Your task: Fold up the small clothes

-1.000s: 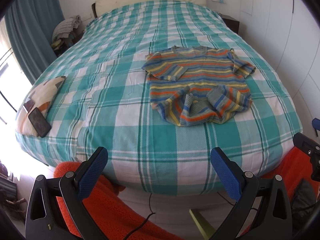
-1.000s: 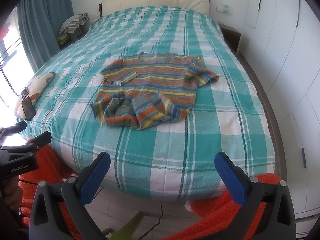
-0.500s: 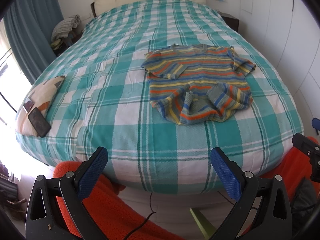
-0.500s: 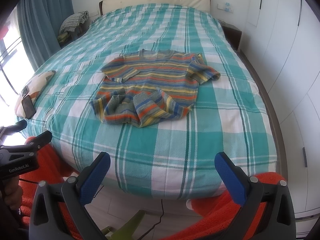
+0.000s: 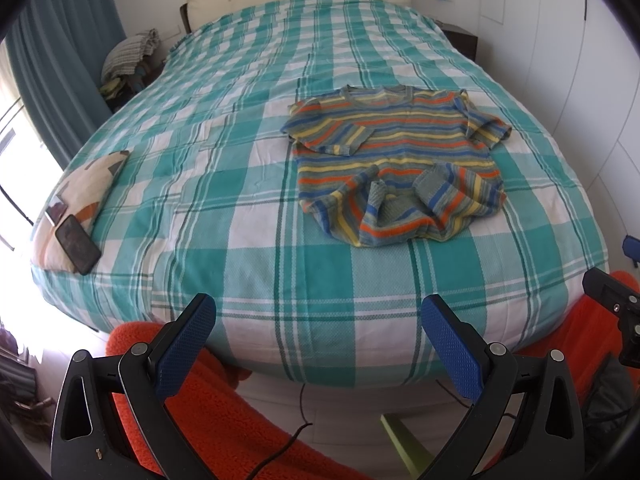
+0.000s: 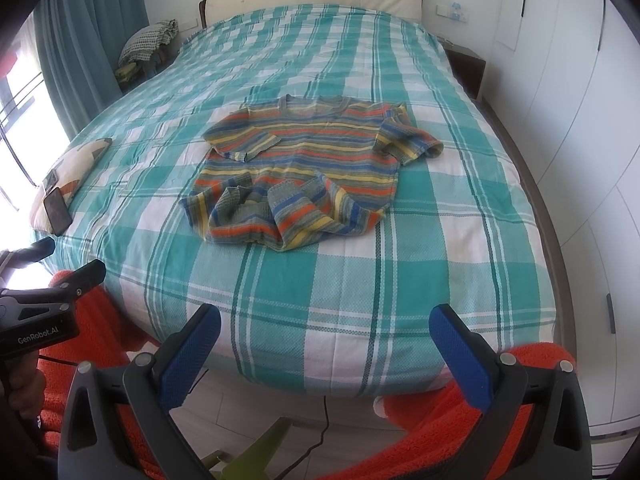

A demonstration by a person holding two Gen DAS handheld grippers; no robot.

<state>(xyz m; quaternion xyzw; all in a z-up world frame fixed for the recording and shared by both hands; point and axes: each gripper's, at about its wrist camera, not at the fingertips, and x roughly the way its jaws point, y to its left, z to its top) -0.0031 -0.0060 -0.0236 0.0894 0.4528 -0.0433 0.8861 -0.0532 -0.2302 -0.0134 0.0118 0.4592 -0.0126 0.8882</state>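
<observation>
From your left wrist view, your left tool (image 5: 318, 326) hangs spread wide and empty over the bed's (image 5: 256, 208) near edge. The striped shirt (image 5: 396, 164) lies ahead to the right, hem rumpled. A phone (image 5: 77, 245) rests on a cushion (image 5: 80, 196) far left.

From your right wrist view, your right tool (image 6: 325, 334) gapes empty too, the shirt (image 6: 308, 168) ahead left, nothing between them.

A phone (image 5: 77, 244) lies on a patterned pillow (image 5: 82, 196) at the bed's corner.
</observation>
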